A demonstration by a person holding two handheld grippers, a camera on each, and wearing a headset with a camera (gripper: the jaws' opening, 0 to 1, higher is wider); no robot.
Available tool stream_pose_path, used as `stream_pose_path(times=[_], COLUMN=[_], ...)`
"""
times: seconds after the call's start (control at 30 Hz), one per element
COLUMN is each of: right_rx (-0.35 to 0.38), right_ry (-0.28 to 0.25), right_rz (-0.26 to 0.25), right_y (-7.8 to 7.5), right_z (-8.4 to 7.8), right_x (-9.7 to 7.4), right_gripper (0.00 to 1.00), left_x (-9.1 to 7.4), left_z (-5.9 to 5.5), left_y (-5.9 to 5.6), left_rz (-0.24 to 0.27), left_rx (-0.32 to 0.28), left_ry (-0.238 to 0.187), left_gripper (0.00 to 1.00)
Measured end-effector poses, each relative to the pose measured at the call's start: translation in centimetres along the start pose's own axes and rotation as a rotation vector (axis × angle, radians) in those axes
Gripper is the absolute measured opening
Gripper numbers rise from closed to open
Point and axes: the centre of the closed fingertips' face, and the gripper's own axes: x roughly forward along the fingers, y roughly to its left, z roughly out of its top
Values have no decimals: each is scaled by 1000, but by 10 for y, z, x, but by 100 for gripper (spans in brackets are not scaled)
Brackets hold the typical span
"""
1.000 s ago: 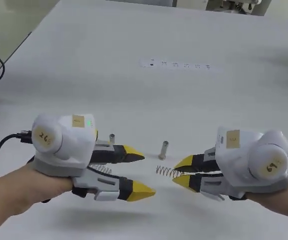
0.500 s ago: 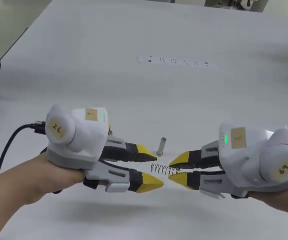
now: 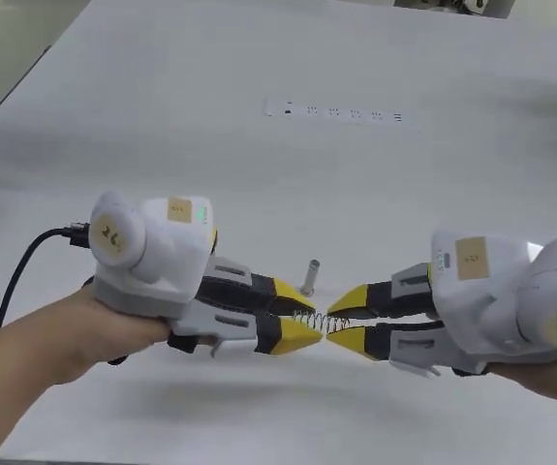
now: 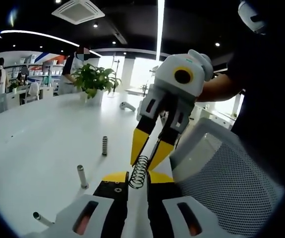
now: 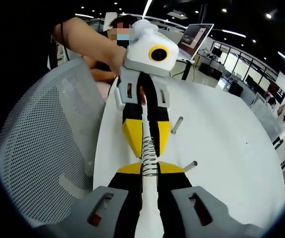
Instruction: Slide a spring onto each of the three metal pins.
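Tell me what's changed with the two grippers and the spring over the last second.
The left gripper moved in toward the right gripper until their tips nearly met, and its jaws, wide open before, closed around the free end of the spring. The right gripper kept its grip on the other end. The upright pin behind them has not moved.

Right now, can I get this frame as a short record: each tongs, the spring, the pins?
left tongs: closed on one end of the thin metal coil spring
right tongs: closed on its other end
spring: held roughly level above the white workbench, on no pin
short grey metal pin: upright on the bench, just behind the tips
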Motion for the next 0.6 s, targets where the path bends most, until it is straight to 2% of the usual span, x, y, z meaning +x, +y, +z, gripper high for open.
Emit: stream_pose_path(times=[0.43,0.6], right_rx=[3,28], right_ry=[-13,-18], right_rz=[6,13], right_y=[3,4], right_z=[2,1], right_x=[-2,-4], right_gripper=[8,9], left_x=[-2,-2], left_z=[4,4], left_y=[-9,-13], left_rz=[-21,-35], left_rx=[53,45], left_ry=[-7,-3], left_gripper=[3,2])
